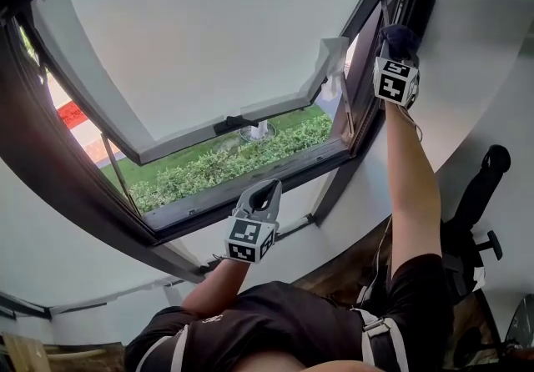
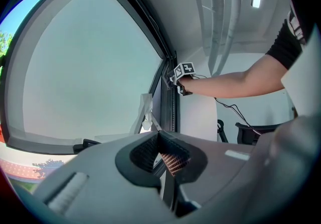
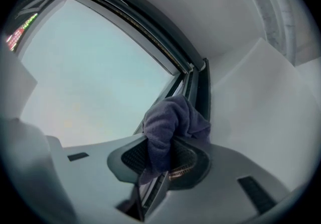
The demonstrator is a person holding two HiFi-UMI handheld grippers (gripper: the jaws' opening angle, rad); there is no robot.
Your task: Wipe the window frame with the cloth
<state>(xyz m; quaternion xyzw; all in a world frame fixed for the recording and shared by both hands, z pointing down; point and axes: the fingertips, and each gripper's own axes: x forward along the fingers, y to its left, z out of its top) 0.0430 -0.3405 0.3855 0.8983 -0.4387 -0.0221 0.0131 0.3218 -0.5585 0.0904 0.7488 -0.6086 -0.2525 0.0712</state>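
Window frame (image 1: 360, 62), right side — right gripper (image 3: 159, 150) clamps cloth (image 3: 171, 117); left gripper (image 2: 159, 137) closed, empty.

My right arm (image 1: 410, 187) stretched full length toward 1 o'clock in head view. Right hand-held gripper (image 1: 399, 38) at its end, marker cube (image 1: 395, 78) facing back at me. Its jaws clamped on cloth (image 3: 168, 117), wad bunched above the tips. My left arm (image 1: 219, 279) bent, low near 6 o'clock. Left hand-held gripper (image 1: 267, 191) points toward 12 o'clock, jaws pressed together, nothing between.
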